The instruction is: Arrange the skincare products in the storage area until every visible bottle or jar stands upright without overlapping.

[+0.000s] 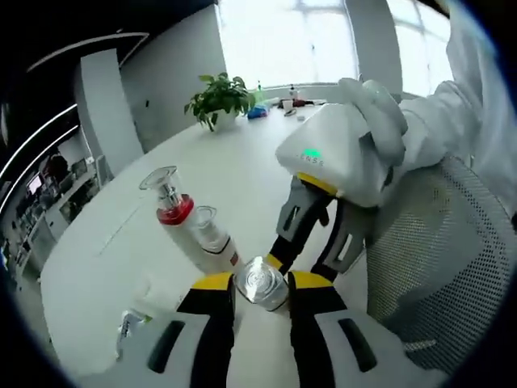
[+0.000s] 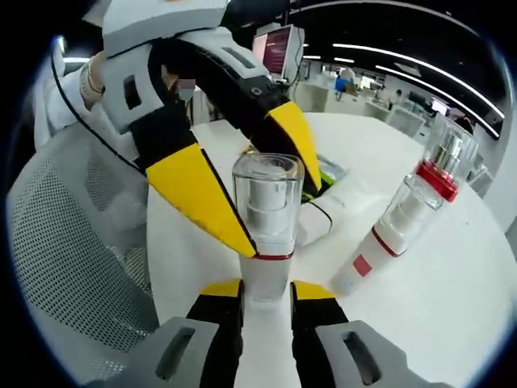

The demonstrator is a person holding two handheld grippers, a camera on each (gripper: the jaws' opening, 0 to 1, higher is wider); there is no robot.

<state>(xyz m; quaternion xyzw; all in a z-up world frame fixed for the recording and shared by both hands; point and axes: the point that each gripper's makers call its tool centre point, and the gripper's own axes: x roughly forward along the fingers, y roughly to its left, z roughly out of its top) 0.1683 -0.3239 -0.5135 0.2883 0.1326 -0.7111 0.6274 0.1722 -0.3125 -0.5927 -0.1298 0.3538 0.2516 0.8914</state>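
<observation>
While both claws pinch the same clear-capped bottle, it sits at the six o'clock edge of each view over the white surface; the left claw grips its cap end, the right claw its white body. To stand it well, I judge one claw should let go first and the other lower it slowly, clear of its neighbours. I count three bottles: this one and two red-collared bottles at ten o'clock in the left gripper view
</observation>
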